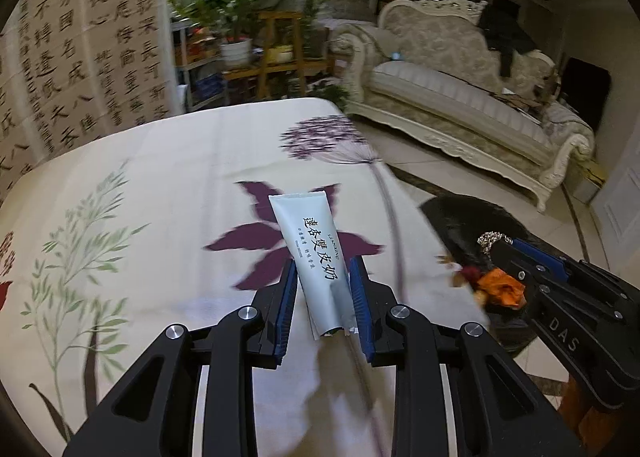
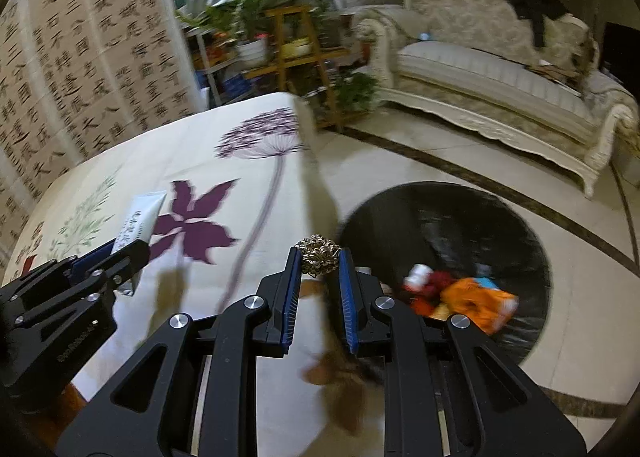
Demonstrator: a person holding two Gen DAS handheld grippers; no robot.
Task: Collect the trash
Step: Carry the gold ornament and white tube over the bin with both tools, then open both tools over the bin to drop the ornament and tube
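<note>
you hold two tongs, one in each hand. your left tongs (image 1: 323, 273) are pinching one white tube (image 1: 316, 257), its crimped flat end pointing away from you and its lower end sitting back between the blue pads. the tube carries a vertical line of large black chinese characters with smaller print beside it; the small print is too fine to read. your right tongs (image 2: 319, 263) are pinching one small wad of golden, wiry trash (image 2: 319, 255) at the very tips.

both hang above one desk (image 1: 168, 177) covered by a cream cloth printed with purple flowers and green sprigs. just past the desk's right edge, on the floor, sits one black-lined bin (image 2: 472, 217); inside it lie several pieces of trash, among them one orange wrapper (image 2: 476, 303) and something red beside it, blurred.

the side of your right tongs reads "das" in the left wrist view. on the left stands one screen (image 1: 80, 57) covered in columns of black chinese calligraphy. one pale ornate sofa (image 1: 460, 89) stands beyond.
</note>
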